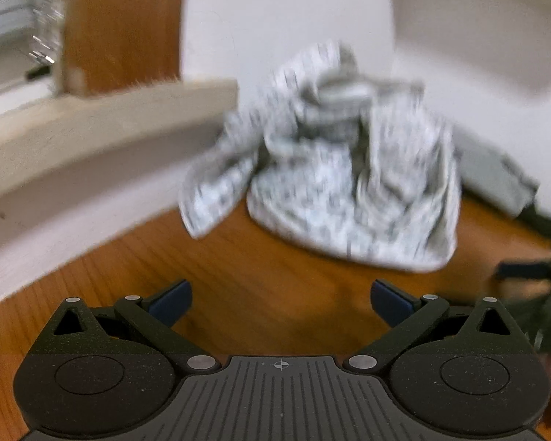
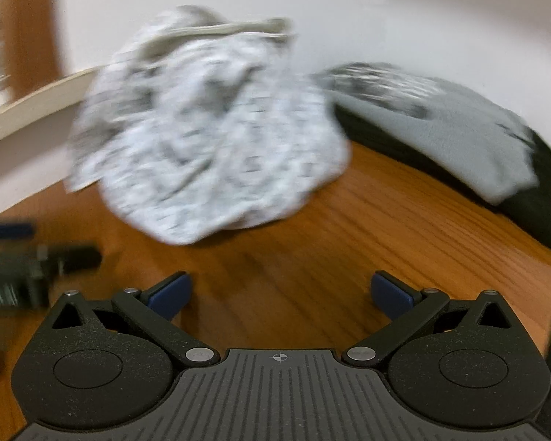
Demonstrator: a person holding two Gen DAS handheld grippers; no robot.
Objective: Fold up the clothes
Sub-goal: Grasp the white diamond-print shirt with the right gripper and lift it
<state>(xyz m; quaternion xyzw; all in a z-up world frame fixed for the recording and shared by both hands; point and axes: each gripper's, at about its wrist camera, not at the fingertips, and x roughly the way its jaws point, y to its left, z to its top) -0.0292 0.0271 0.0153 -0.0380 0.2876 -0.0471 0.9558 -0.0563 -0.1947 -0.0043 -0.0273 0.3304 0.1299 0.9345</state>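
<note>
A crumpled white garment with a fine grey print (image 1: 341,169) lay heaped on the wooden table (image 1: 283,294), ahead of both grippers and touched by neither; the blur hid what kind of garment it was. The left gripper (image 1: 281,299) had its blue-padded fingers spread wide over bare wood, and the right gripper (image 2: 281,292) was the same, empty and just short of the heap. To the right, a grey and black pile of clothes (image 2: 459,128) sat against the patterned one. The cloth looked thin, light and limp, so it would likely sag and drape rather than hold shape once lifted. The greyish banded hem (image 2: 235,29) on top of the heap seemed the firmest place to pinch, and the loose flap on the left (image 1: 205,198) another, for shaking it flat.
</note>
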